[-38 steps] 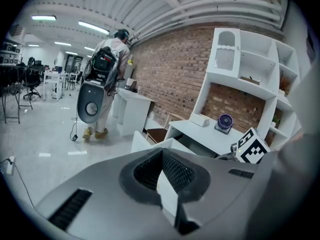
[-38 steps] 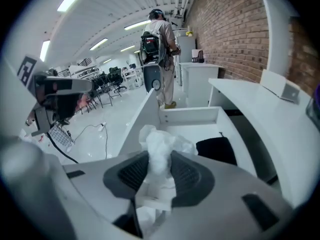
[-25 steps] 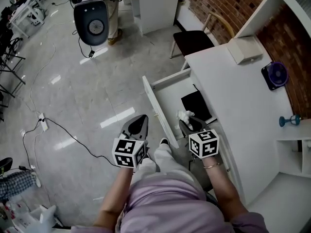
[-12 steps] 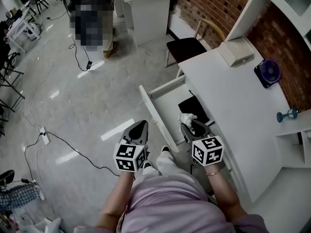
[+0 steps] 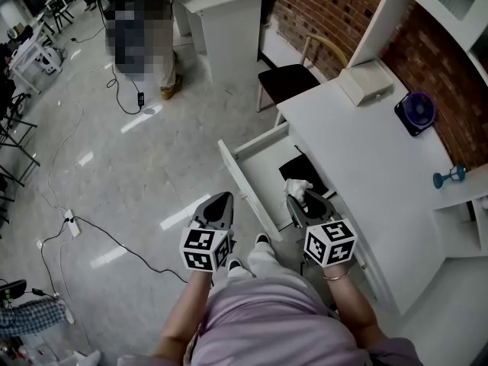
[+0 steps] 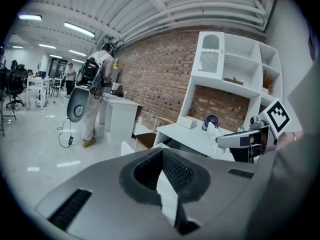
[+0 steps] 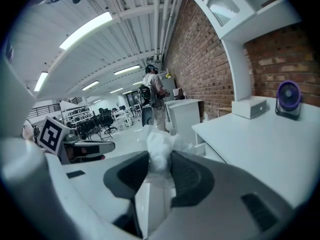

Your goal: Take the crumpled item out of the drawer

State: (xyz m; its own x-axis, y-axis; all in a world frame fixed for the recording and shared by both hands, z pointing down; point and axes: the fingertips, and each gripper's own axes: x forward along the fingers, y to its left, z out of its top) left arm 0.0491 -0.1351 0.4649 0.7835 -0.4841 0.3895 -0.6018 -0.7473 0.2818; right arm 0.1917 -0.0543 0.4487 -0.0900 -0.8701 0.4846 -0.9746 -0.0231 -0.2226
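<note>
The crumpled white item [image 5: 297,187] sits pinched between the tips of my right gripper [image 5: 299,198], above the near end of the open white drawer [image 5: 240,170]. In the right gripper view, the crumpled item [image 7: 157,146] bulges out between the dark pads of that gripper [image 7: 159,156]. My left gripper [image 5: 221,198] hangs over the floor to the left of the drawer front, tips together and holding nothing. Its own view shows the left gripper [image 6: 162,154] with the pads meeting, and the crumpled item [image 6: 214,134] in the right gripper [image 6: 245,141] off to the right.
A flat black thing [image 5: 305,170] lies inside the drawer. The white desk [image 5: 366,151] carries a white box [image 5: 366,82] and a purple fan [image 5: 415,113]. A chair [image 5: 293,78] stands beyond the drawer. A person [image 5: 141,21] stands farther off, and cables [image 5: 99,219] trail on the floor.
My right gripper has risen with the crumpled item, lifting it up out of the drawer. The left gripper has stayed where it was.
</note>
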